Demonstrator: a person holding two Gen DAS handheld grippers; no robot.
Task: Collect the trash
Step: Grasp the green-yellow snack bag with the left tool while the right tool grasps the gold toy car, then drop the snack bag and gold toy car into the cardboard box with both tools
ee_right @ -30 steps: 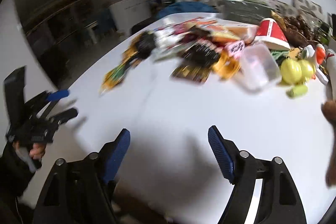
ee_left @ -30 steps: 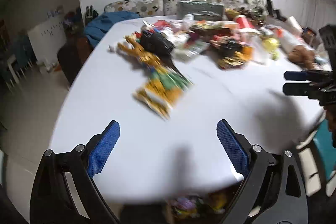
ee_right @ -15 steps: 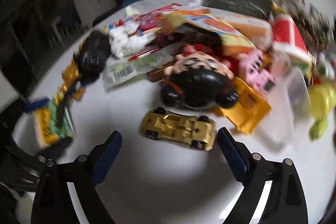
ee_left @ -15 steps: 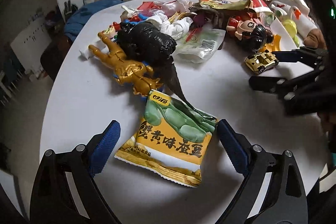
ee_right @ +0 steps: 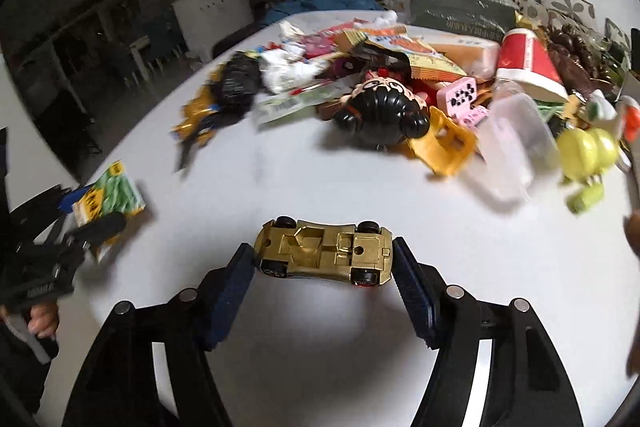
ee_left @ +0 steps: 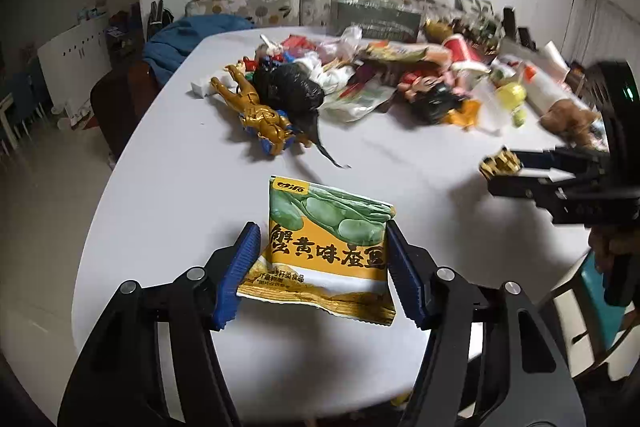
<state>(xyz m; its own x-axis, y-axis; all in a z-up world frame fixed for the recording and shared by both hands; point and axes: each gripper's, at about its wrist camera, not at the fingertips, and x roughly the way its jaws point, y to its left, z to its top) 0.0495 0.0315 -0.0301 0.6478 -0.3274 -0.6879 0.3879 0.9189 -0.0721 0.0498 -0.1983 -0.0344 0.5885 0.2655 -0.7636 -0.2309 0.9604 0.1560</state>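
Note:
A yellow and green snack packet (ee_left: 326, 251) sits between the blue pads of my left gripper (ee_left: 320, 259), which is shut on it and holds it above the white table (ee_left: 192, 163). My right gripper (ee_right: 324, 263) is shut on a gold toy car (ee_right: 324, 254), belly up, just above the table. In the left wrist view the right gripper (ee_left: 504, 171) shows at the right with the car (ee_left: 500, 165). In the right wrist view the left gripper (ee_right: 80, 223) with the packet (ee_right: 108, 199) shows at the left.
A heap of wrappers and toys covers the far half of the table: a black bag (ee_left: 288, 91), a gold figure (ee_left: 260, 115), a black-haired doll head (ee_right: 384, 111), a red cup (ee_right: 528, 63), a clear box (ee_right: 512, 143). A sofa (ee_left: 280, 3) stands behind.
Both grippers reached into the heap's near edge, closed, and pulled back: the left took hold of the snack packet, the right the gold car. Both objects are lifted off the table.

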